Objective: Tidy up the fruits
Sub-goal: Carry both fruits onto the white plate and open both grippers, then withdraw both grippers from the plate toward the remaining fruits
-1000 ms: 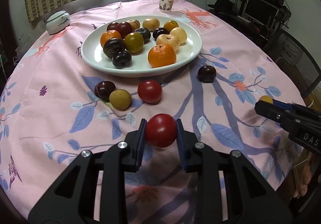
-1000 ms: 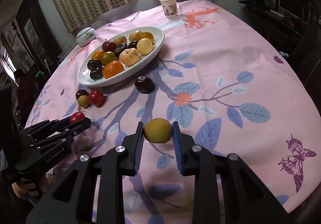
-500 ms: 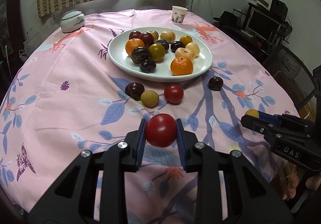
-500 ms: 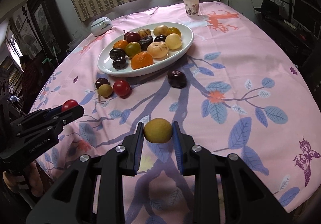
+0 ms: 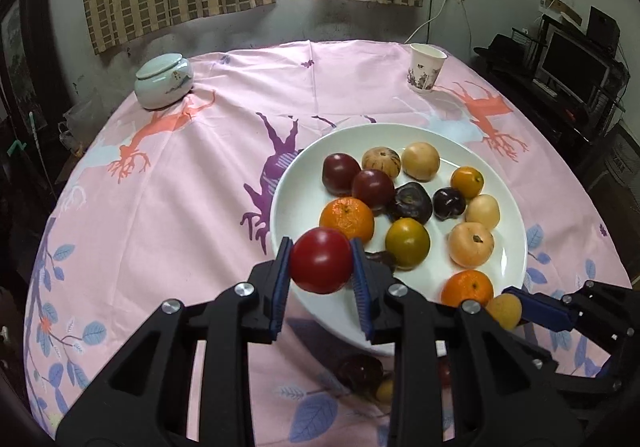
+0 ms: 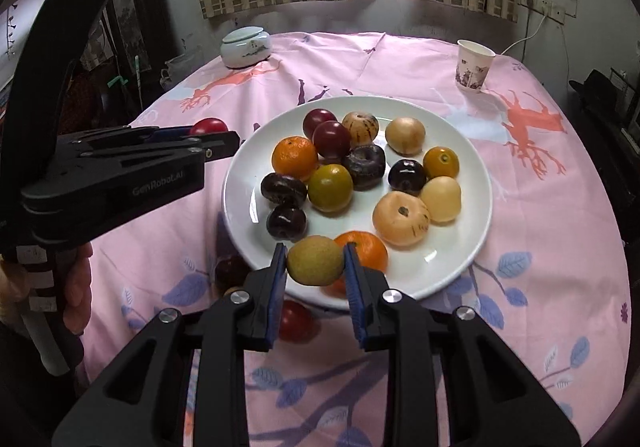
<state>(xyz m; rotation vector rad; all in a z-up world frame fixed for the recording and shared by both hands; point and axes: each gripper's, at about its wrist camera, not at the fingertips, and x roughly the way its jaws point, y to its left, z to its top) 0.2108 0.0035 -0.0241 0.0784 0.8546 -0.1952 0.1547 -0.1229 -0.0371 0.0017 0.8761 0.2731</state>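
My left gripper [image 5: 321, 271] is shut on a red tomato [image 5: 321, 266] and holds it above the near left rim of the white plate [image 5: 508, 199]. My right gripper [image 6: 315, 267] is shut on a yellow-green fruit [image 6: 315, 260] and holds it over the plate's [image 6: 472, 151] near rim. The plate carries several fruits: oranges, dark plums, pale melons. The left gripper also shows in the right wrist view [image 6: 216, 135], left of the plate. The right gripper shows in the left wrist view [image 5: 516, 307], at the plate's near right.
A dark plum [image 6: 230, 271] and a red tomato [image 6: 294, 321] lie on the pink cloth below the plate's near edge. A white lidded jar [image 5: 163, 81] stands far left. A paper cup [image 5: 425, 67] stands far right. A desk with monitors is right of the table.
Both grippers have moved forward and up with their fruits, from over the near cloth to over the plate's near rim. The loose fruits on the cloth now lie beneath them.
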